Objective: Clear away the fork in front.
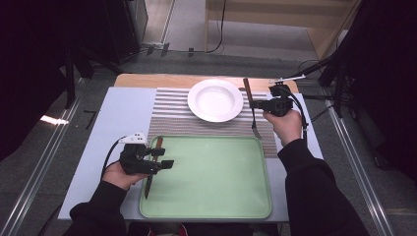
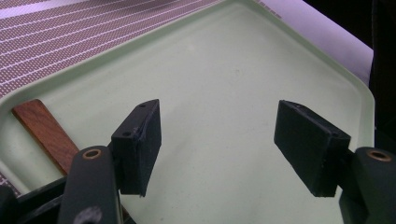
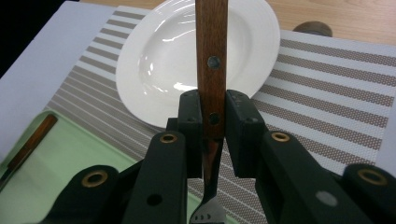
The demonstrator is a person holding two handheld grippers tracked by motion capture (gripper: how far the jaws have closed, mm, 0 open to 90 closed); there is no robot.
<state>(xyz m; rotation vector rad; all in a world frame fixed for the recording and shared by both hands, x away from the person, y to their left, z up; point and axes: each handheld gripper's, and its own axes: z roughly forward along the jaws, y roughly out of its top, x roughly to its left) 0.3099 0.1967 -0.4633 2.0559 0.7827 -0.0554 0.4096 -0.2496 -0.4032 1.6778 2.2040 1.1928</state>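
Right gripper (image 3: 213,135): jaws narrow, clamped on the wooden handle of a fork (image 3: 212,70). The handle rises upright out of the jaws in the right gripper view; the steel neck and tines hang below them. In the high view the fork (image 1: 252,105) stands just right of the plate (image 1: 215,100), tines down over the striped mat (image 1: 169,115), close above the tray's far right corner — whether the tines touch the mat I cannot tell.

Left gripper (image 2: 217,142): jaws wide, nothing between the pads. They sit over bare tray (image 2: 224,70) floor. A knife (image 2: 44,130) with a wooden handle lies just beside the left jaw, on the tray near its rim; contact with the gripper cannot be made out.

Count — one fork, one knife, one white plate, one green tray, one mat, two grippers.

Pose: right hand (image 1: 285,125) is at the right edge of the mat, gripper (image 1: 275,104) pointing left toward the plate. Left hand (image 1: 118,174) is at the tray's left edge, its gripper (image 1: 160,158) level and pointing right across the tray, over the knife (image 1: 150,179). Mat and tray lie on a pale sheet over the tabletop (image 1: 147,80).
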